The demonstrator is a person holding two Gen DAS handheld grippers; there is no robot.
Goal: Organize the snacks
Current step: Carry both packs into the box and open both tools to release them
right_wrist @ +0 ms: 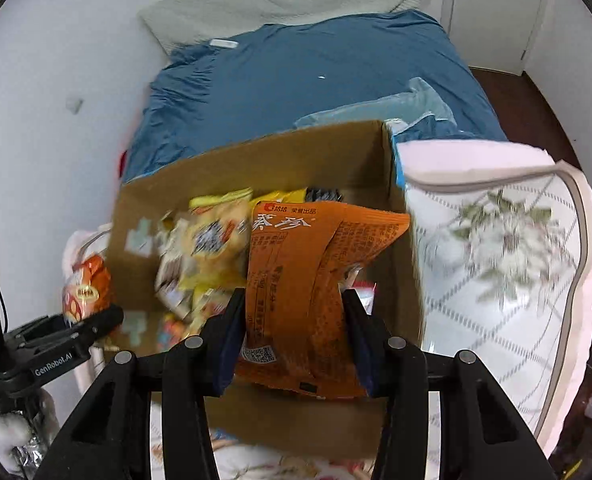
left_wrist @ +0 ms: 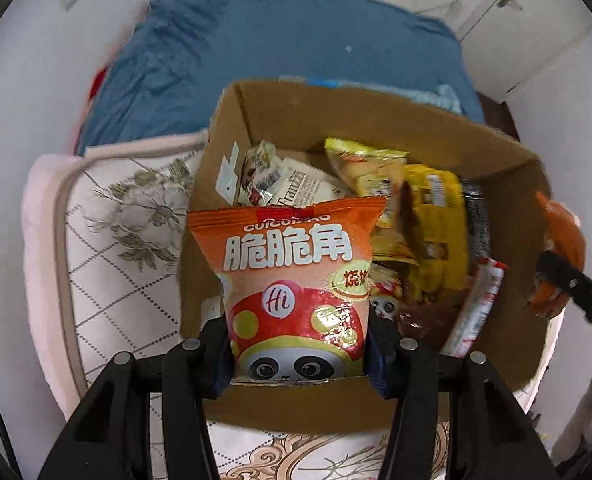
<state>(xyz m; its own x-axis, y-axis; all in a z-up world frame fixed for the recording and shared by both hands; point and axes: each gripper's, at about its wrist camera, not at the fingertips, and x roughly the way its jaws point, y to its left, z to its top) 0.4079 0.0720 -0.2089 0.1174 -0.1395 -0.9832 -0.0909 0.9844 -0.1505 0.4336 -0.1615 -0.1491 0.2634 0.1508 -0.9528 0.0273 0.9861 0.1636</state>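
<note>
The bed (left_wrist: 280, 40) with its blue sheet is stretching away beyond both claws, and a quilted floral cover (left_wrist: 108, 248) is lying on it to the left of the left claw (left_wrist: 298, 344) and to the right of the right claw (right_wrist: 294, 332).

Sitting just ahead of and beneath both claws is the open cardboard box (left_wrist: 376, 120). It is already holding a loose heap of snacks (left_wrist: 408, 208) (yellow bags and some paler packets, tumbled rather than lined up), so the gathering looks well under way.

The left claw is gripping an orange panda snack bag (left_wrist: 292, 272) by its lower end, the bag hanging over the box's near-left corner. The right claw is clamping a darker orange printed bag (right_wrist: 308, 280) the same way, over the box's right half.

Neither bag is resting in the box yet; judging by their position, releasing both is what is left. No other loose snacks are showing on the bed, though whatever is lying behind the claws is staying hidden.
</note>
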